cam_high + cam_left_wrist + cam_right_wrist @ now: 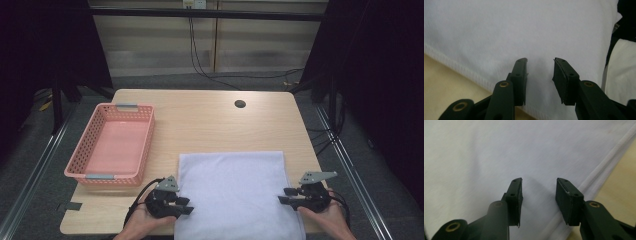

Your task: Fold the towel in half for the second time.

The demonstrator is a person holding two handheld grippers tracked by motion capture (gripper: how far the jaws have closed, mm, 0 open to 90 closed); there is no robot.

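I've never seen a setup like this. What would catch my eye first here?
Probably the white towel, spread flat at the near edge of the wooden table. A hand-held black claw sits at each side of it, the left claw and the right claw, both open with nothing gripped. After that, the empty pink basket at the table's left.

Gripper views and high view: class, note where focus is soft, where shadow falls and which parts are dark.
Left gripper view: towel weave soft, near jaws blurred. Right gripper view: faint shadow on the cloth between the jaws. High view: table evenly lit, surroundings dark, no glare.
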